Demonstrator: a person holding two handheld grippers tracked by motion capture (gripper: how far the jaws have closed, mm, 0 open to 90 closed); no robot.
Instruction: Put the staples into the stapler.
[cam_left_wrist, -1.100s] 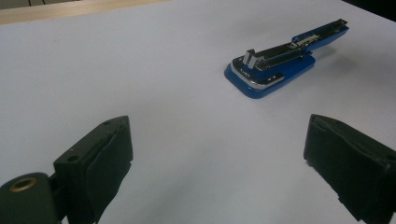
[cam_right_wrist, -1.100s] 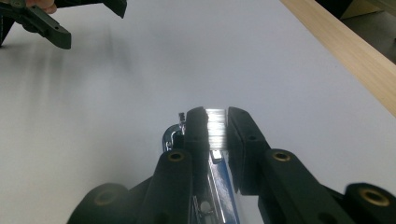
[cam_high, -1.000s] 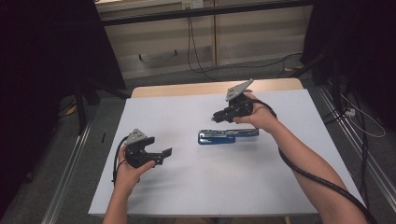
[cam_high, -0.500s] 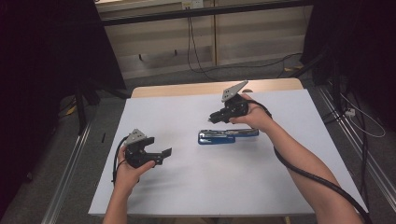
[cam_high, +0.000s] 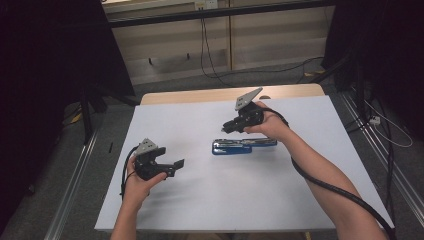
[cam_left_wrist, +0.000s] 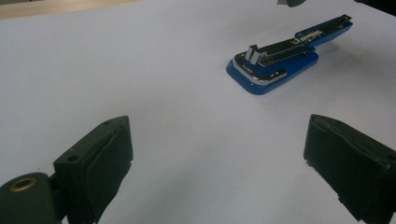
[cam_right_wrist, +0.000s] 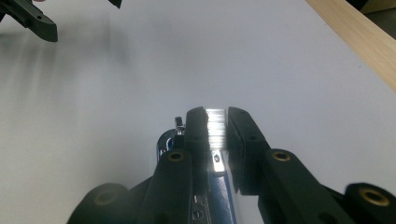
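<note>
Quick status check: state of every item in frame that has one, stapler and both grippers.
Blue stapler with silver staple channel: lying flat on the white table sheet, top arm swung open, channel exposed.
Strip of silver staples: clamped between the right gripper's pads, above the stapler.
Right gripper: shut on the strip of staples.
Left gripper: open, nothing between its jaws, apart from the stapler.

Stapler (cam_high: 244, 146) lies on the sheet (cam_high: 200, 200) covering the table (cam_high: 200, 96), near centre, lengthwise left to right. Right gripper (cam_high: 231, 125) sits just behind and above it, a staple strip (cam_right_wrist: 216, 122) apparently between the jaws. Left gripper (cam_high: 178, 165) is well apart, front left.
</note>
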